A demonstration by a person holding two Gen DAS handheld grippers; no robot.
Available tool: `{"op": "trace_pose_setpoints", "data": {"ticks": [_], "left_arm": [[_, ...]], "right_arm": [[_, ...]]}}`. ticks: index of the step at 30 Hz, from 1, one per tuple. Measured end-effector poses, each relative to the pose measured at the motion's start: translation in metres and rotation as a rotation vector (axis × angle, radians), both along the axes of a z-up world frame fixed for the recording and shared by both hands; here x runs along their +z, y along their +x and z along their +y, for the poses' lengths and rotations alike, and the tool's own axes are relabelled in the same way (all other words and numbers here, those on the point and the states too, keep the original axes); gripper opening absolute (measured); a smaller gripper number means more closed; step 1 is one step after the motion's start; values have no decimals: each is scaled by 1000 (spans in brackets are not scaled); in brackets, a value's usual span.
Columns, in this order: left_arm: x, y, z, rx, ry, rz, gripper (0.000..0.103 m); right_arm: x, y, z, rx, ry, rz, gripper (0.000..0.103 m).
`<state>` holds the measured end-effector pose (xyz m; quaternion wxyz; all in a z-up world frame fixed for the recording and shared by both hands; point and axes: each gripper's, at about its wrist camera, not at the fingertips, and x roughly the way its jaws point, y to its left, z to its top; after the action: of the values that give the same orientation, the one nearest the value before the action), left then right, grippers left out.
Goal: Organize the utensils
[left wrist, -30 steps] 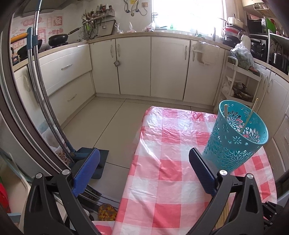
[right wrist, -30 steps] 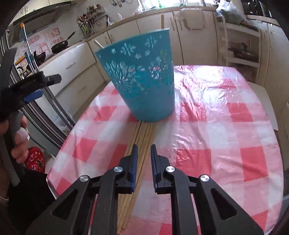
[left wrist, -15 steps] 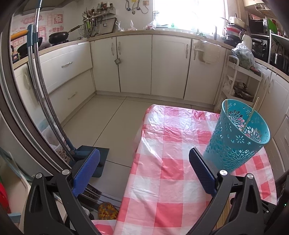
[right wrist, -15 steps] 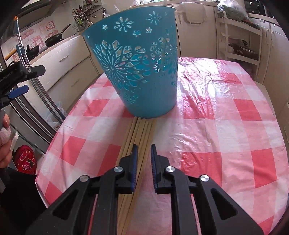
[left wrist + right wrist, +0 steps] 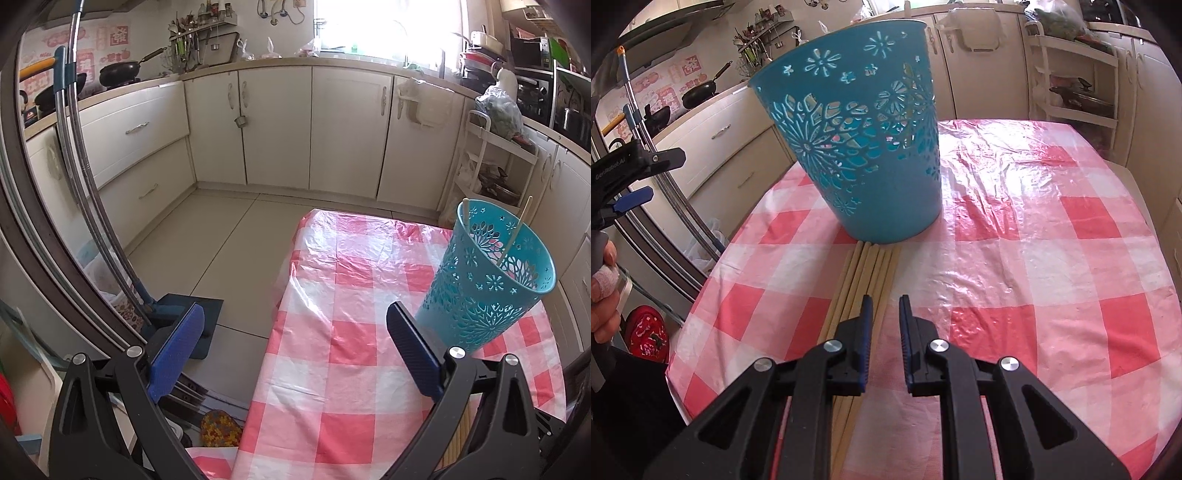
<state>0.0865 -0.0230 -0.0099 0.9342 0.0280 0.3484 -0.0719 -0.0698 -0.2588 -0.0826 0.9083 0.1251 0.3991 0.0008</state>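
A teal cut-out basket (image 5: 487, 295) (image 5: 857, 147) stands upright on the red-and-white checked tablecloth (image 5: 1034, 258). Two pale chopsticks (image 5: 515, 236) lean inside it. Several more wooden chopsticks (image 5: 864, 273) lie side by side on the cloth, their far ends touching the basket's foot. My right gripper (image 5: 886, 301) hovers over their right side, its jaws a narrow gap apart with only cloth showing between them. My left gripper (image 5: 295, 314) is wide open and holds nothing, at the table's left edge, with the basket just past its right finger.
A person's hand (image 5: 605, 280) with a bandaged finger holds the left gripper at the table's left. Cream kitchen cabinets (image 5: 347, 129) line the back. A mop (image 5: 92, 206) leans by the fridge at the left, and a white trolley (image 5: 491, 177) stands at the right.
My right gripper has moved forward and lower towards the basket, which now looms larger. Its jaw gap is unchanged. The left gripper has stayed put.
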Motion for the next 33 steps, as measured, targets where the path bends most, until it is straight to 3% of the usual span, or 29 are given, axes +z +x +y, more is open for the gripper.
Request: {"op": "trace_pose_setpoints", "data": {"ticks": [33], "left_arm": [[-10,6,4,21,0,33,95]], "right_arm": [[-8,-1,-3,-15,6,14,16]]}}
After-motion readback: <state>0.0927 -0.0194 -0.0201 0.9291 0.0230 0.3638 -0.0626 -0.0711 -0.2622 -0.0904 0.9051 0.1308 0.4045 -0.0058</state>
